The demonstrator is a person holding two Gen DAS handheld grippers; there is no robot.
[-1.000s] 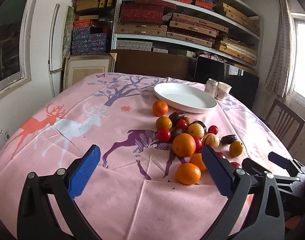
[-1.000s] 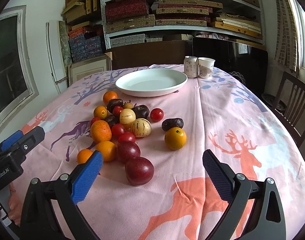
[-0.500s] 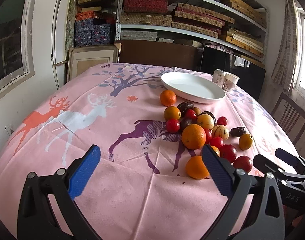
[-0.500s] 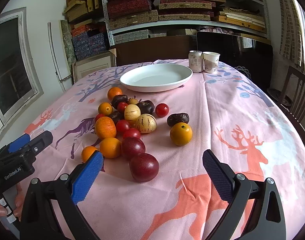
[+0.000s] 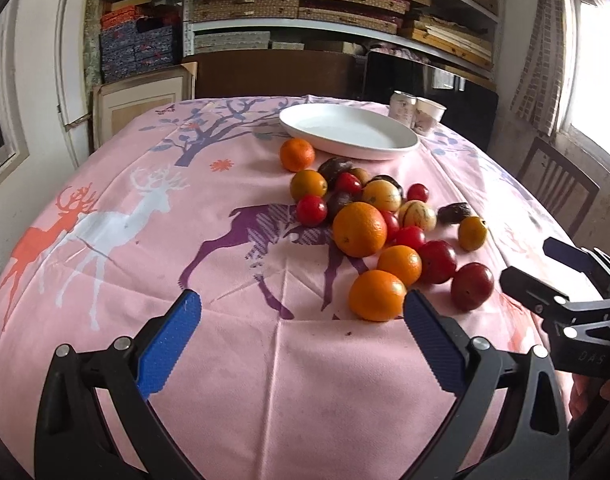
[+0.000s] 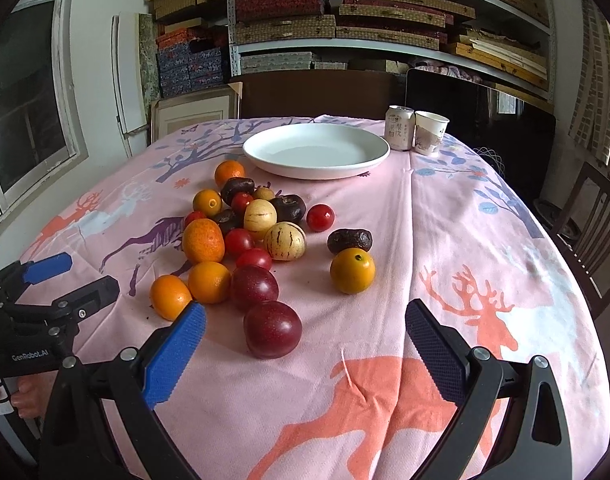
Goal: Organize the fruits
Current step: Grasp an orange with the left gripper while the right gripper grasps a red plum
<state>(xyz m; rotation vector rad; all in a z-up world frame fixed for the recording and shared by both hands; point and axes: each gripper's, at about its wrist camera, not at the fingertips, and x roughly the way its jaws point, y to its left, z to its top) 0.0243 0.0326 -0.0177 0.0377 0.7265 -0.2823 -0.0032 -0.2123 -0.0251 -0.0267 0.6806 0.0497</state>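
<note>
Many fruits [image 6: 261, 240] piled, orange, red, dk purple, both grippers' fingers [image 6: 173, 356] wide apart, empty

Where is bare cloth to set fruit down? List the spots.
Free: the white plate; the cloth right of the lone orange toward the chair; the left side by the white deer. Crowded: the fruit pile below the plate.

Two dark red plums [image 6: 272, 334] lie at lower centre of the right wrist view, with two striped pale melons [image 6: 284, 240] above them. At the top stand one white plate [image 6: 265, 159], one can [image 6: 400, 133] and one paper cup [image 6: 430, 132].
</note>
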